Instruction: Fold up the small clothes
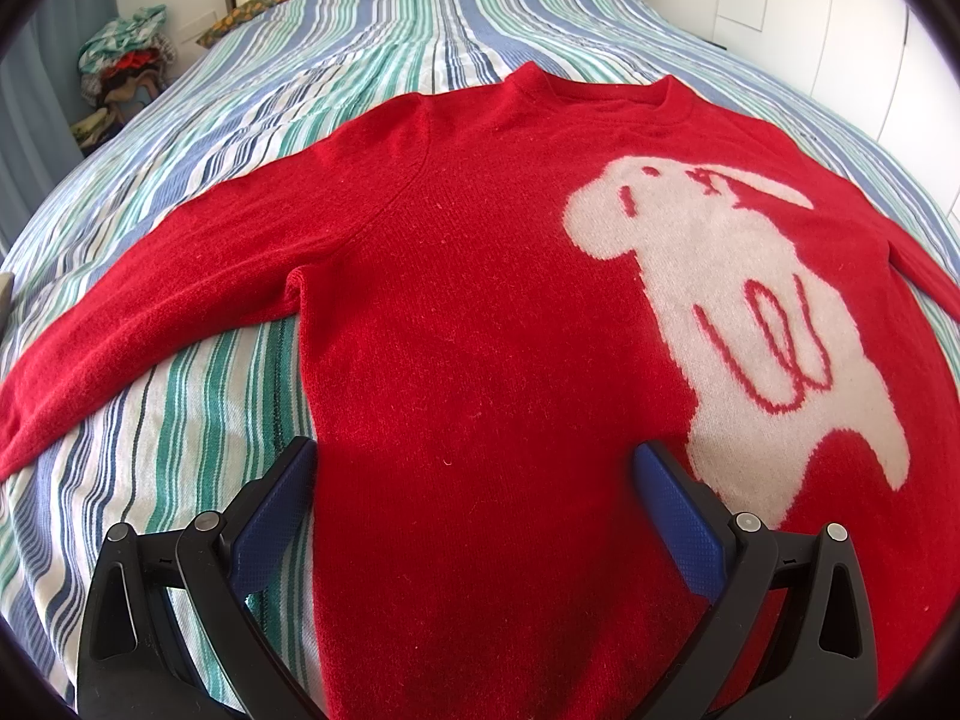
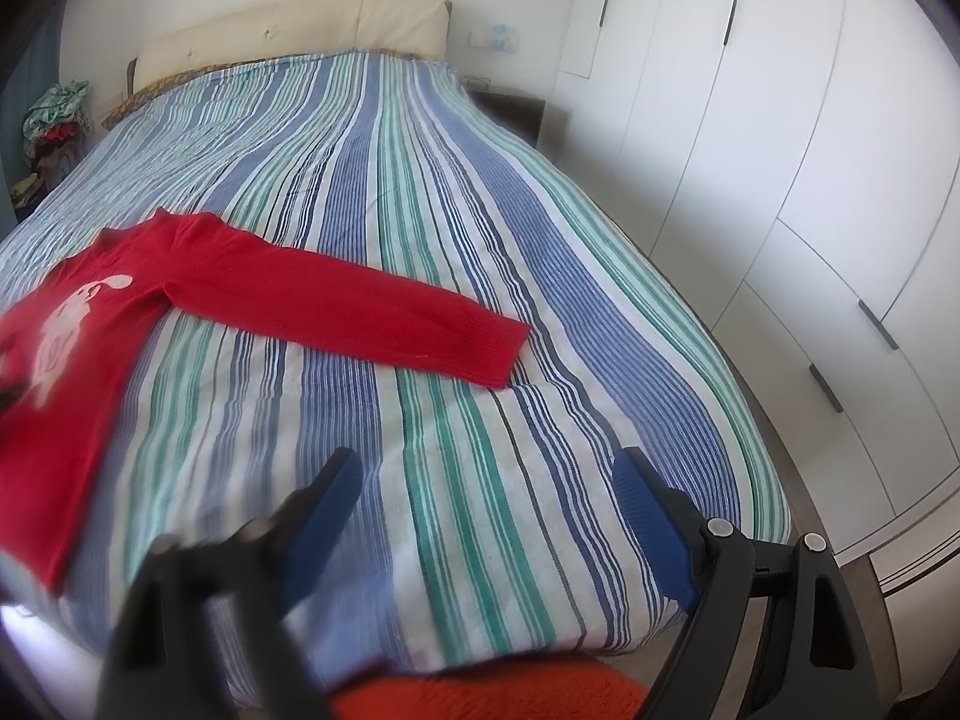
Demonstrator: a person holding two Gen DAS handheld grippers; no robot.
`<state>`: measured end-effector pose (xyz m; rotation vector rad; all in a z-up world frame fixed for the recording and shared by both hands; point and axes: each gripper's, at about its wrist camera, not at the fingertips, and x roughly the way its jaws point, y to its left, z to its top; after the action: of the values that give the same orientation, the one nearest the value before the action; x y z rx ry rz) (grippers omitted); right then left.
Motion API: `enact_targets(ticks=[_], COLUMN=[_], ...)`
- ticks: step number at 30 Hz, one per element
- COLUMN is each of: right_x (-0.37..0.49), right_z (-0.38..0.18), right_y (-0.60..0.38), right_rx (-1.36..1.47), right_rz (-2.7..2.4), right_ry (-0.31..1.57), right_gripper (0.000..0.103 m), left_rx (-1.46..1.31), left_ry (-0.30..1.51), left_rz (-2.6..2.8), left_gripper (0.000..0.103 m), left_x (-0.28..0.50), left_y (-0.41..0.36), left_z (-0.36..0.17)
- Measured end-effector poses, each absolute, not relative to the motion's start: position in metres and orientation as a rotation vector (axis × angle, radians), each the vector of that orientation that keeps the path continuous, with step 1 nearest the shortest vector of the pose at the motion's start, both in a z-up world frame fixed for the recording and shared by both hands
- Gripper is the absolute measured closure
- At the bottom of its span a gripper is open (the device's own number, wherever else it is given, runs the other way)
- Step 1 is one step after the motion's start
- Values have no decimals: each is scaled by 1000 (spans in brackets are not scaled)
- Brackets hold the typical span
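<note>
A red knitted sweater [image 1: 480, 300] with a white dog figure [image 1: 750, 312] lies flat, front up, on the striped bed cover [image 1: 198, 396], both sleeves spread out. My left gripper [image 1: 474, 456] hangs open above the sweater's lower body, its blue pads apart, nothing between them. In the right wrist view the same sweater [image 2: 90, 324] lies at the left, one sleeve [image 2: 372, 318] stretched toward the middle of the bed. My right gripper [image 2: 486, 468] is open over bare striped cover [image 2: 480, 240], well to the right of the sweater.
A cream headboard [image 2: 288, 30] ends the bed at the far side. White wardrobe doors [image 2: 780, 150] run along the right. A pile of clothes [image 1: 126, 54] sits at the far left. Something orange [image 2: 480, 690] shows at the bottom edge of the right wrist view.
</note>
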<state>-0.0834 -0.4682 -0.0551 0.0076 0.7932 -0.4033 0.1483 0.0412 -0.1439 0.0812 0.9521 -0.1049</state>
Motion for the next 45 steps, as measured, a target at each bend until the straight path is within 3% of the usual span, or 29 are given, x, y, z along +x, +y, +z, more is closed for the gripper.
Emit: enact_targets(ticks=[45], right_x=[-84], right_z=[-56], right_y=[-466], right_rx=[-11], right_rz=[-408], right_ry=[804], right_gripper=[18], left_rx=[81], left_ry=[952], left_rz=[-105], left_gripper=[0], left_x=[148], left_y=[41], left_z=[-144])
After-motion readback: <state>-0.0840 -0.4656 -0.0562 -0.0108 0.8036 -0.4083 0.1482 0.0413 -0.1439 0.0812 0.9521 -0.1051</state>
